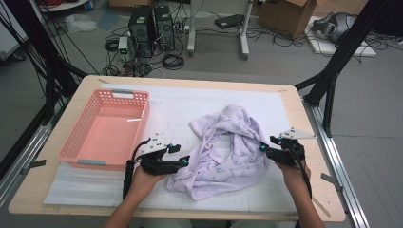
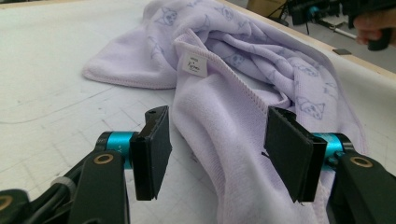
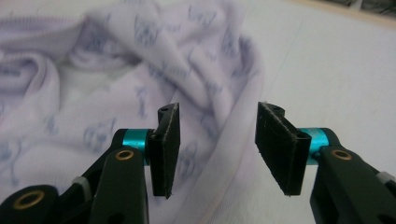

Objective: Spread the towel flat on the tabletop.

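Presently, the counter [image 1: 294, 142] carries the following items:

1. One lilac towel [image 1: 228, 147], crumpled in a loose heap on the white mat [image 1: 166, 109] that covers the counter, right of centre. It bears a faint printed pattern and one small white label [image 2: 193, 64] sewn into its hem.
2. One pink plastic basket [image 1: 107, 128], standing on the left part of the counter, apart from the towel. Nothing lies in it.
3. Two tools, one in each hand of the person.
4. Left tool [image 1: 183, 154]: jaws wide apart and holding nothing. It lies at the towel's left edge. In the left gripper view, a fold of the towel runs up between the two black pads [image 2: 152, 151] without being clamped.
5. Right tool [image 1: 264, 145]: jaws wide apart and holding nothing. It lies at the towel's right edge. In the right gripper view, the towel's border passes beneath the gap between the pads [image 3: 280, 147]; whether they touch the cloth cannot be told.
6. Both forearms enter from the near edge of the counter
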The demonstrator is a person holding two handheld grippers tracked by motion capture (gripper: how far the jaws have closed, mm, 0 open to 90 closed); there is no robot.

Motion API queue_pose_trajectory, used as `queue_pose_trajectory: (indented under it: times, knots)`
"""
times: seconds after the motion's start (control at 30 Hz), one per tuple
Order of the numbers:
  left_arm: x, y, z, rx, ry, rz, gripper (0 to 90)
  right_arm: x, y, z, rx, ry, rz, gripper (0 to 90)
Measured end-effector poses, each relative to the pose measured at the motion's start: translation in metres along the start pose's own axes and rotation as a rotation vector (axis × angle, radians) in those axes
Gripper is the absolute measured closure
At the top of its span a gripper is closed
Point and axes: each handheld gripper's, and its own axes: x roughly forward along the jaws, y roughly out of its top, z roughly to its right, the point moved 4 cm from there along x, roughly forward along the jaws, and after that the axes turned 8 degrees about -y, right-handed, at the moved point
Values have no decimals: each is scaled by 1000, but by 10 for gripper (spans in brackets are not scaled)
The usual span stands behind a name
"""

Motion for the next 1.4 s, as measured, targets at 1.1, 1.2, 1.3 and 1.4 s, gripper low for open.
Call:
queue_pose_trajectory:
  times: [1.1, 1.2, 1.3, 1.4]
  knots:
    - [-2, -11, 13, 64, 17, -71, 476, -3, 1, 19, 48, -70, 49, 599]
    - [-2, -12, 10, 80, 22, -65, 435, 16, 22, -12, -28, 41, 28, 591]
    - [-2, -11, 7, 82, 25, -57, 426, 28, 29, -26, -57, 88, 7, 561]
    - [-2, -11, 5, 81, 33, -54, 420, 54, 38, -48, -153, 99, -41, 462]
